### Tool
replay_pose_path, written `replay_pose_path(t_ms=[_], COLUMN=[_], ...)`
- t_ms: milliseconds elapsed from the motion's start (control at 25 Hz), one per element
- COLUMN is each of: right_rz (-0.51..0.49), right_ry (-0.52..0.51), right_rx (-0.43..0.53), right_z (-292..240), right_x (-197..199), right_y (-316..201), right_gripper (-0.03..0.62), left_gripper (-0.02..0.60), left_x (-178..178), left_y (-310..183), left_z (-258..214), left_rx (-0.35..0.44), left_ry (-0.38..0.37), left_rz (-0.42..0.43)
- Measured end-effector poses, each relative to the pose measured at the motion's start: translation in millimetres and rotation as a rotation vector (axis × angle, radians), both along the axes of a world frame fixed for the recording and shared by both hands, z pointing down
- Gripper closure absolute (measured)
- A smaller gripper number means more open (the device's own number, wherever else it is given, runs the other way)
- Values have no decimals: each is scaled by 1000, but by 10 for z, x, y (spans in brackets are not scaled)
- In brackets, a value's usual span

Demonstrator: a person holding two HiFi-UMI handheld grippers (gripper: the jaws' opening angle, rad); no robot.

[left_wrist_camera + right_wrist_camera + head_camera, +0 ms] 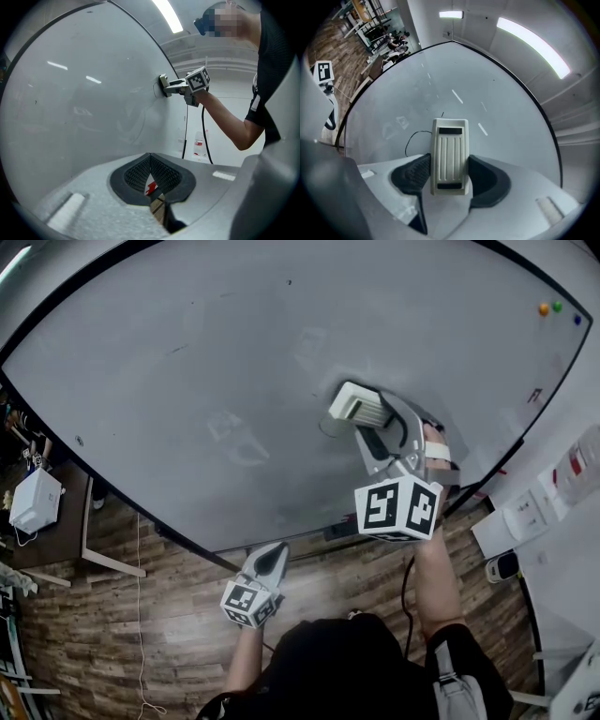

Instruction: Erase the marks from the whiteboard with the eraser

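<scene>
We could not see the wiping face of the eraser, which hid part of the black mark on the whiteboard.

No word, number or brand can be read anywhere. The marker cube on the right gripper and the one on the left gripper carry only black-and-white square patterns, no letters. The eraser shows a ribbed back with no legible brand. A white notice with red print on the wall is too small to read. The whiteboard bears a thin curved line and faint smudges, none forming letters.
</scene>
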State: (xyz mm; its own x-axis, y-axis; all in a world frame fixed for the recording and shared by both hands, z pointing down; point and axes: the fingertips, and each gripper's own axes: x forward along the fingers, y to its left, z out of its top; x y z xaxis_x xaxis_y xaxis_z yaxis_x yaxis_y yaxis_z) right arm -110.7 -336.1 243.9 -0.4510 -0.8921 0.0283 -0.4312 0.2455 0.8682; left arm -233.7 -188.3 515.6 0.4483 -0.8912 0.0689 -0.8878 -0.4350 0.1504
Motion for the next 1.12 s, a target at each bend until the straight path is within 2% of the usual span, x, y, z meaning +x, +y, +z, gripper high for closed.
replay_pose_path(t_ms=[200, 400, 520, 760, 1000, 1120], right_rz=[-38, -119, -136, -138, -46, -2], right_ry=[34, 147, 186, 122, 12, -6], right_rx=[-31, -65, -69, -77, -49, -37], right_z=[149, 638, 826, 584, 175, 111], right_x=[-175, -599, -691, -531, -69, 35], right_y=[75, 253, 296, 215, 5, -44], right_gripper=[344, 344, 344, 344, 344, 344], left_gripper=[572, 572, 572, 572, 572, 572], left_x=[15, -18, -18, 2, 11, 13], left_y=[-27, -40, -40, -52, -57, -57], left_z=[-16, -2, 14, 19, 24, 28], left_rx=[-3, 4, -8, -10, -14, -15], left_ry=[8, -3, 0, -1, -3, -5], left_rz=[2, -6, -10, -13, -13, -14])
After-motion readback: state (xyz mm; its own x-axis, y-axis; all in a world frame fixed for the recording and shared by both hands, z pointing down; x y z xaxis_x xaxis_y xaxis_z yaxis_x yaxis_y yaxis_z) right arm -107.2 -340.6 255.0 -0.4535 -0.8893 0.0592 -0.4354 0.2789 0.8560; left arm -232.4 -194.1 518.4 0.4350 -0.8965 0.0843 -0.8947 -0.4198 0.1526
